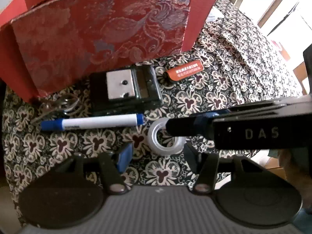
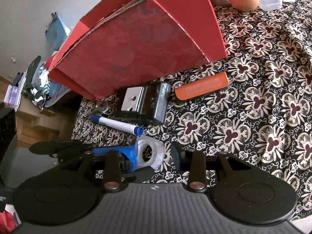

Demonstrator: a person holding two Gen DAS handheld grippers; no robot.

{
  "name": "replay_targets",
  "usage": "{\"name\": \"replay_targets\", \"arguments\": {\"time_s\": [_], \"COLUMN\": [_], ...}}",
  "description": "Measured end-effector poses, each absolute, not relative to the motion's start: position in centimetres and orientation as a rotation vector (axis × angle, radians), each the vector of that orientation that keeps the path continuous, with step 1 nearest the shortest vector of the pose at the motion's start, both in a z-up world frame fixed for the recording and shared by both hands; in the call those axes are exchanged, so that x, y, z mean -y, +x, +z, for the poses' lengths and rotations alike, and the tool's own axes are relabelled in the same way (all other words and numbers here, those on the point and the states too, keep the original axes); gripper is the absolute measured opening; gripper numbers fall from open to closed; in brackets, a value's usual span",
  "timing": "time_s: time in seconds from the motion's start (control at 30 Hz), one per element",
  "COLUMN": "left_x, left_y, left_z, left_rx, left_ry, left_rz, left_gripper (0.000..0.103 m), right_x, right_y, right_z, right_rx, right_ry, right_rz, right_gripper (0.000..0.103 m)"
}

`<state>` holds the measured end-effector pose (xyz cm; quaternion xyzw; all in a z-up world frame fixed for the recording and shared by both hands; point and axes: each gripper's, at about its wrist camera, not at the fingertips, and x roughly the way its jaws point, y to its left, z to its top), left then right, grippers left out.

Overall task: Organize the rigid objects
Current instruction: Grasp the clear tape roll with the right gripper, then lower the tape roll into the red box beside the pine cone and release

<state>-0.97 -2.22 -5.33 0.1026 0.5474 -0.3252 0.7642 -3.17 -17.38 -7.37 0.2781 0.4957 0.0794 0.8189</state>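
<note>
Your left gripper [image 1: 158, 153] stood open, pads pressing nothing | tape roll [image 1: 156, 145] lay flat on the near cloth, hole up, just beyond its tips, centred between them | your right gripper [image 2: 153, 156] reached in from the right, jaws narrow, one finger in the hole; grip could not be told | right hand nearer | red box [image 1: 101, 31] stood far behind.

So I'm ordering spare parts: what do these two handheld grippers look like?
Both are black plastic. Each camera view shows a grey ribbed plate flanked by two round black discs, with linkage arms on silver pivots. The left gripper and right gripper have blue pads on their jaws. The right gripper's body bears raised "DAS" lettering.
</note>
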Motion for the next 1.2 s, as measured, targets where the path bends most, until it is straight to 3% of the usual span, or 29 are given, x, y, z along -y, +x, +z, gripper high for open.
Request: {"name": "replay_targets", "arguments": {"time_s": [0.17,0.23,0.67,1.0,1.2], "left_x": [2.1,2.1,2.5,2.2,2.1], "left_y": [-0.9,-1.0,-2.2,-1.3,3.5], "left_z": [-5.3,-5.2,-3.7,5.9,10.4], "left_rx": [-1.187,-1.185,-1.115,-0.835,-0.672], "left_ry": [0.189,0.174,0.225,0.220,0.255], "left_rz": [-0.722,-0.740,-0.807,-0.878,-0.790], "left_gripper": [0.050,0.040,0.035,0.035,0.035], "right_x": [16.9,16.8,16.6,17.0,16.6], "right_y": [-2.9,-2.9,-3.3,-3.9,1.9], "right_z": [-7.8,-7.9,-7.2,3.0,7.5], "right_rx": [-1.073,-1.071,-1.072,-0.806,-0.647], "right_ry": [0.562,0.562,0.519,0.358,0.287], "right_rz": [0.183,0.188,0.184,0.171,0.211], "right_gripper": [0.020,0.019,0.003,0.002,0.002]}}
